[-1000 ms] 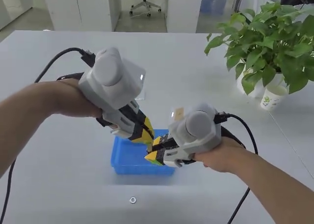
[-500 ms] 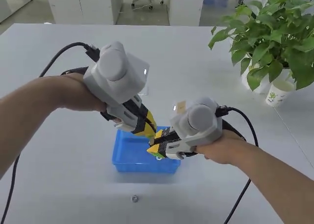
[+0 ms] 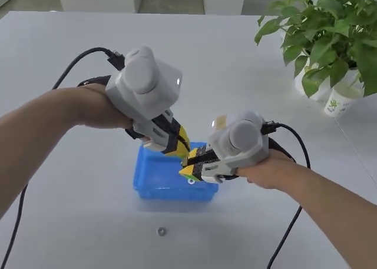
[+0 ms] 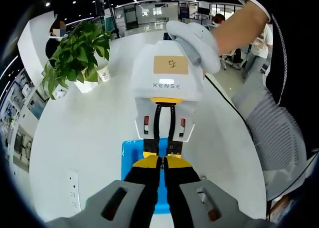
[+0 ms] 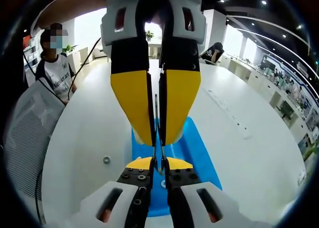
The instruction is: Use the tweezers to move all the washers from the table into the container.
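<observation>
The blue container [image 3: 150, 186] sits on the white table [image 3: 70, 222]. Both grippers meet over its right part. My left gripper [image 3: 181, 148] points down from the left, its yellow jaws shut on thin metal tweezers [image 5: 156, 119]. My right gripper [image 3: 187, 168] comes from the right, and its jaws [image 5: 158, 164] are shut on the tweezers' lower end. One washer [image 3: 161, 231] lies on the table in front of the container, also seen as a washer [image 5: 106, 159] left of it. Another small washer [image 5: 163, 183] lies inside the container under the tips.
A potted plant [image 3: 330, 33] and a white cup [image 3: 337, 101] stand at the table's far right. Black cables [image 3: 76, 69] trail from both grippers across the table. A seated person [image 5: 52, 71] is beyond the table's edge.
The head camera has tilted and shifted. Both grippers stay joined over the container, slightly lower toward it. The loose washer on the table has not moved.
</observation>
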Action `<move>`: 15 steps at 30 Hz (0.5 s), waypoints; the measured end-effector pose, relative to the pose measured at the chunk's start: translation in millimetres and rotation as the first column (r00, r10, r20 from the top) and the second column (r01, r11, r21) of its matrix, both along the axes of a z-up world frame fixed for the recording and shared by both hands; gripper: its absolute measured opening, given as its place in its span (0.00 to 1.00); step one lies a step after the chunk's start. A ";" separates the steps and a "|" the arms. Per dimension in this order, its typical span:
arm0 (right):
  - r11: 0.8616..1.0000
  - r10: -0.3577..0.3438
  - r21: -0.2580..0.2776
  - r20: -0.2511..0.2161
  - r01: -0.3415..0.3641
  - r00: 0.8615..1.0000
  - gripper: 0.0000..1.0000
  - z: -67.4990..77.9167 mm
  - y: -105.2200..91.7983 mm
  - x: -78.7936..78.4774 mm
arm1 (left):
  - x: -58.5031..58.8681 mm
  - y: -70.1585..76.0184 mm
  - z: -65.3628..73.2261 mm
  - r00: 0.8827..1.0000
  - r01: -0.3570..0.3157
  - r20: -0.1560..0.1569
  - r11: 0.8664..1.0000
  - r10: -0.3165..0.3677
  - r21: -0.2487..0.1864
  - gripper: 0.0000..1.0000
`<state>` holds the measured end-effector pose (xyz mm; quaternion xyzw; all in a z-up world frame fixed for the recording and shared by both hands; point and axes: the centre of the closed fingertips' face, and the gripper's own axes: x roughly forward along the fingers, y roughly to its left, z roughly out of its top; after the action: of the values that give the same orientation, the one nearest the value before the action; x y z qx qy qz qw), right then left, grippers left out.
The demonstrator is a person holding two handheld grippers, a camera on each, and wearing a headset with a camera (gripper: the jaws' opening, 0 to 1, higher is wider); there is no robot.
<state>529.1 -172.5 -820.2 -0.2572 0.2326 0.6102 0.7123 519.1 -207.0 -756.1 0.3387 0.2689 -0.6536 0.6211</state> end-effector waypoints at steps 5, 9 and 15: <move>1.000 0.003 0.000 -0.002 -0.003 1.000 0.10 -8.4 0.3 3.7 | 3.3 0.0 -7.8 1.000 -0.007 -0.001 1.000 0.007 0.000 0.06; 1.000 0.008 -0.001 -0.003 -0.008 1.000 0.11 -13.7 0.8 6.2 | 6.1 0.5 -13.2 1.000 -0.013 -0.003 1.000 0.013 0.002 0.06; 1.000 0.011 -0.005 -0.006 -0.011 1.000 0.11 -20.7 1.4 10.8 | 10.8 1.0 -20.1 1.000 -0.025 -0.001 1.000 0.025 0.004 0.06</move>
<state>539.9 -171.1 -840.9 -0.2583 0.2347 0.6143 0.7077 529.9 -205.9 -776.2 0.3362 0.2747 -0.6453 0.6286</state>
